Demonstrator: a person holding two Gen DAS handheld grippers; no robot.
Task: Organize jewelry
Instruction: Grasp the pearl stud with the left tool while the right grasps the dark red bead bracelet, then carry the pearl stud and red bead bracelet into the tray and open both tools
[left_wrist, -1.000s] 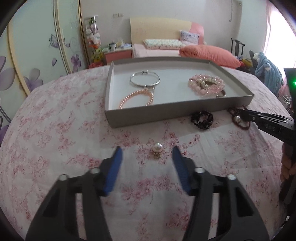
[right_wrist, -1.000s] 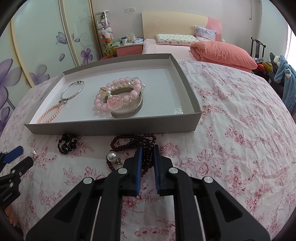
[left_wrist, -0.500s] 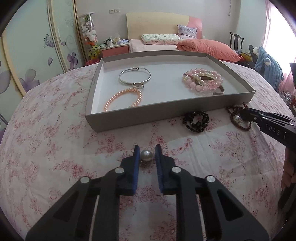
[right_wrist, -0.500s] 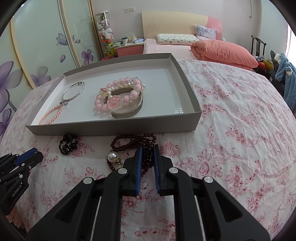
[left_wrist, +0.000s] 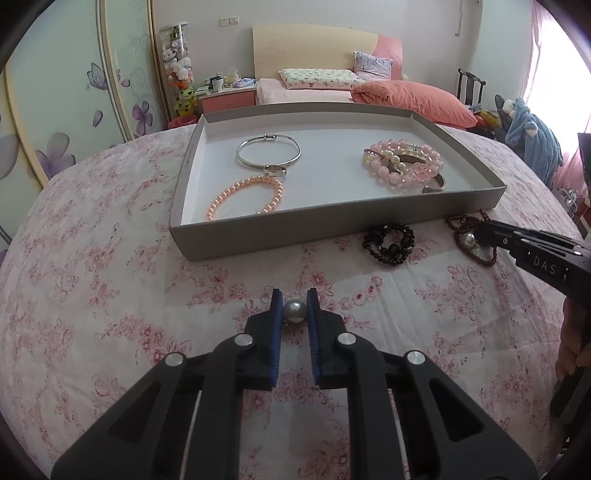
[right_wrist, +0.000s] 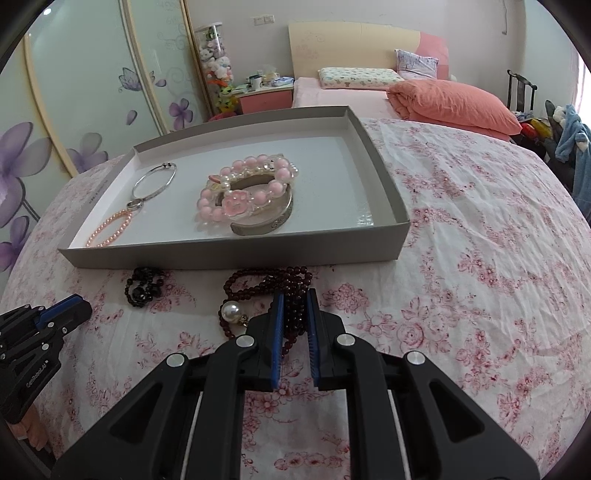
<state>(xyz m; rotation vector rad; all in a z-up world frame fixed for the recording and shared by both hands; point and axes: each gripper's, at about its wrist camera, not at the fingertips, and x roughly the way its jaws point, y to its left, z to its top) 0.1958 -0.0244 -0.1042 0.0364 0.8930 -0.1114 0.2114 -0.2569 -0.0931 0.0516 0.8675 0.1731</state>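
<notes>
My left gripper (left_wrist: 294, 308) is shut on a pearl earring (left_wrist: 294, 311) just above the floral bedspread. My right gripper (right_wrist: 294, 312) is shut on a dark red bead necklace (right_wrist: 269, 282) that lies on the bedspread with a second pearl earring (right_wrist: 231, 312) beside it. A grey tray (left_wrist: 258, 236) ahead holds a silver bangle (left_wrist: 268, 153), a peach pearl bracelet (left_wrist: 245, 197) and a pile of pink bead bracelets (left_wrist: 404, 164). A black bead bracelet (left_wrist: 388, 242) lies in front of the tray.
The tray's near wall (right_wrist: 236, 254) stands between the grippers and the tray floor. The left gripper shows at the left edge of the right wrist view (right_wrist: 40, 325). A bed with an orange pillow (left_wrist: 413, 101) is behind.
My left gripper moved forward and closed its jaws on the pearl earring, then lifted a little. The right gripper stayed shut on the red necklace.
</notes>
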